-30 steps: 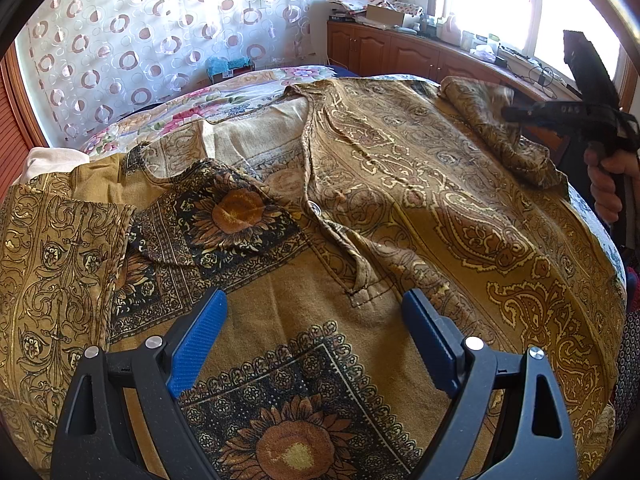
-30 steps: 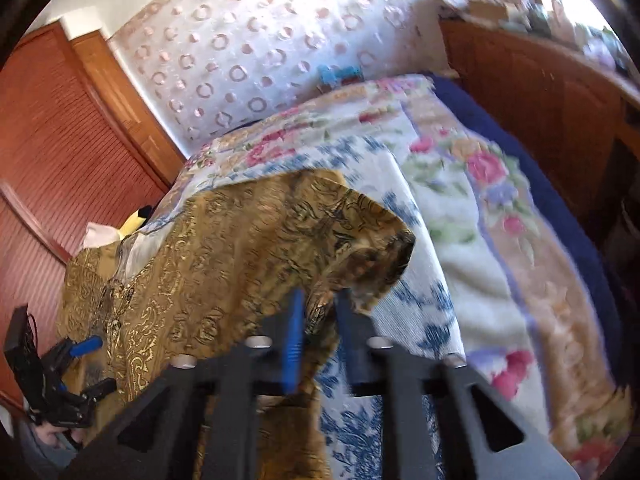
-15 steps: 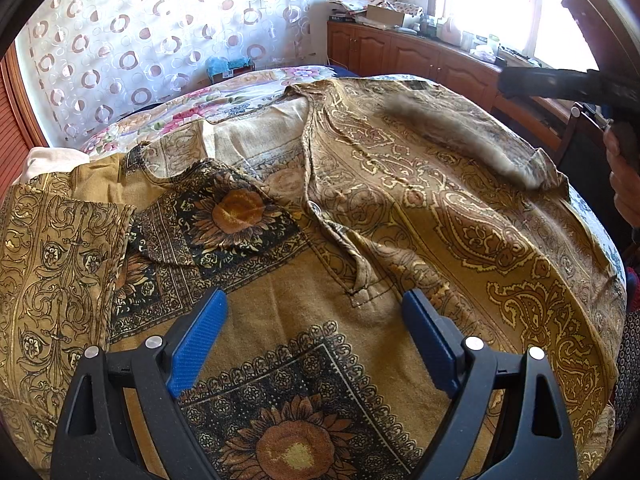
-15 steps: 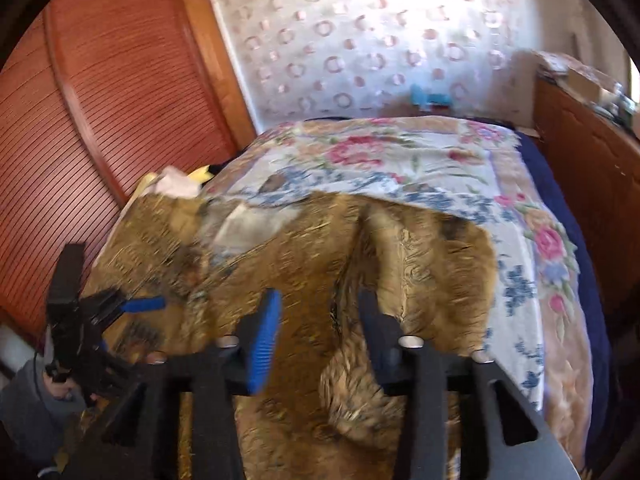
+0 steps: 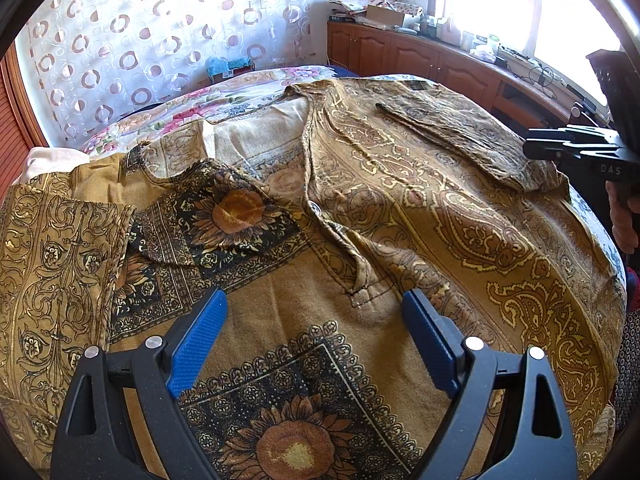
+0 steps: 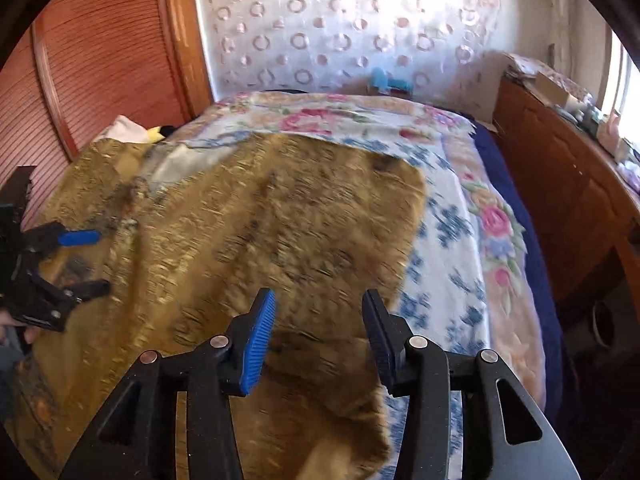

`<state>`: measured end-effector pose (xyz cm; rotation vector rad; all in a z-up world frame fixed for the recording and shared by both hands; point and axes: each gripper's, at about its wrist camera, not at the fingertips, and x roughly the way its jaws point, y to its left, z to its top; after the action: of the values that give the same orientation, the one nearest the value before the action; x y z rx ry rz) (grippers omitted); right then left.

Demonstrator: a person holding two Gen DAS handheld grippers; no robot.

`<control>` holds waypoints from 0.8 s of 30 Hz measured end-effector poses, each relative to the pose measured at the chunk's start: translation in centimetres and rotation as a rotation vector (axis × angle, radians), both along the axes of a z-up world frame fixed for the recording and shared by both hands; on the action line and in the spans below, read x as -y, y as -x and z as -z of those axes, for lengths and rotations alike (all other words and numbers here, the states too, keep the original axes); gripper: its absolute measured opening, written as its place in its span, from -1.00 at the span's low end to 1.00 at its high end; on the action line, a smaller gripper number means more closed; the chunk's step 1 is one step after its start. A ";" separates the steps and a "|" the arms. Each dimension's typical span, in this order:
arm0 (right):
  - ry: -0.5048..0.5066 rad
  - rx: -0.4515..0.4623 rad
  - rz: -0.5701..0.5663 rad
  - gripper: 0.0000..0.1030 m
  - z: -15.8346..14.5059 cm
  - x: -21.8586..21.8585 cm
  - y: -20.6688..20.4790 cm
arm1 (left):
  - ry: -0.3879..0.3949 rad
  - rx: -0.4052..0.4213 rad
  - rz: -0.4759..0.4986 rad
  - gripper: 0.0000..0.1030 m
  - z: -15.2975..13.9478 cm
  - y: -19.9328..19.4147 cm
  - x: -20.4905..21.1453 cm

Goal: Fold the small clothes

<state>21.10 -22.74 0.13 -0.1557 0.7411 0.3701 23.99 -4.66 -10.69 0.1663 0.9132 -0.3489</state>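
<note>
A mustard paisley shirt with sunflower panels lies spread on the bed. Its right sleeve lies folded over the body. Its left sleeve lies at the left. My left gripper is open and empty, low over the shirt's front placket. My right gripper is open and empty above the shirt's right edge, which is blurred in that view. The right gripper also shows in the left wrist view at the far right; the left gripper shows in the right wrist view.
The floral bedspread lies under the shirt. A wooden cabinet with clutter stands along the window side. A slatted wooden wardrobe stands at the bed's other side. A white cloth lies near the headboard.
My right gripper has let go of the right sleeve, opened and drawn back. The sleeve now lies flat across the shirt body. My left gripper has not moved.
</note>
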 end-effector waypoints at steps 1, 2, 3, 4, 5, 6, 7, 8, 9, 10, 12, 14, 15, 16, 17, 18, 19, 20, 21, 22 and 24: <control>-0.005 -0.003 0.011 -0.09 0.1 0.4 -0.2 | 0.000 0.000 0.000 0.73 0.0 0.0 0.0; -0.012 -0.008 0.020 -0.09 0.3 0.8 -0.5 | 0.000 0.000 0.000 0.73 0.0 0.0 0.0; -0.016 -0.015 0.021 -0.09 0.6 1.1 -0.6 | 0.000 0.000 0.000 0.73 0.0 0.0 0.0; -0.019 -0.027 0.017 -0.09 0.9 1.4 -0.6 | 0.000 0.000 0.000 0.73 0.0 0.0 0.0; -0.015 -0.037 0.009 -0.09 1.2 1.5 -0.5 | 0.000 0.000 0.000 0.73 0.0 0.0 0.0; -0.004 -0.041 0.001 -0.09 1.4 1.4 -0.4 | 0.000 0.000 0.000 0.73 0.0 0.0 0.0; 0.012 -0.044 -0.008 -0.09 1.7 1.3 -0.2 | 0.000 0.000 0.000 0.73 0.0 0.0 0.0; 0.027 -0.046 -0.017 -0.09 1.6 0.3 0.6 | 0.000 0.000 0.000 0.73 0.0 0.0 0.0; 0.039 -0.049 -0.026 -0.09 1.8 0.1 0.9 | 0.001 -0.001 0.000 0.73 0.0 0.0 0.0; 0.053 -0.049 -0.028 -0.09 1.8 -0.1 1.4 | 0.001 -0.001 0.000 0.73 0.0 0.1 0.0; 0.067 -0.041 -0.024 -0.09 1.5 -0.3 2.2 | -0.006 0.002 0.000 0.74 0.0 0.0 0.2; 0.053 -0.034 -0.019 -0.09 0.9 -0.2 2.7 | -0.007 0.001 0.000 0.73 0.0 0.0 0.3; 0.053 -0.022 -0.008 -0.09 0.7 -0.1 2.8 | -0.005 0.000 0.000 0.74 0.0 0.0 0.2; 0.053 -0.001 0.006 -0.09 0.4 -0.2 3.0 | -0.005 -0.001 0.000 0.74 0.0 0.0 0.2; 0.047 0.017 0.012 -0.09 -0.2 -0.4 3.8 | -0.005 -0.001 0.000 0.74 0.0 0.0 0.2; 0.029 0.031 0.014 -0.09 -0.5 -0.6 4.0 | -0.006 -0.001 0.000 0.74 0.0 0.0 0.1; 0.010 0.035 0.011 -0.09 -0.5 -0.8 4.2 | -0.006 -0.001 0.000 0.74 0.0 0.0 0.1; -0.008 0.034 0.006 -0.08 -0.4 -1.2 4.3 | -0.006 -0.001 0.000 0.74 0.0 -0.1 0.1; -0.011 0.032 0.002 -0.08 -0.1 -1.6 4.3 | -0.005 -0.001 0.000 0.74 0.0 -0.1 0.1; -0.005 0.031 0.000 -0.06 0.2 -1.9 4.2 | -0.006 -0.002 0.003 0.74 0.0 -0.1 0.1; 0.006 0.021 -0.013 -0.05 1.1 -2.8 4.0 | -0.008 -0.007 0.013 0.74 -0.1 0.1 -0.2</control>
<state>17.07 -19.97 -0.94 -0.1704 0.7206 0.3782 23.87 -4.49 -10.56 0.1783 0.9211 -0.3579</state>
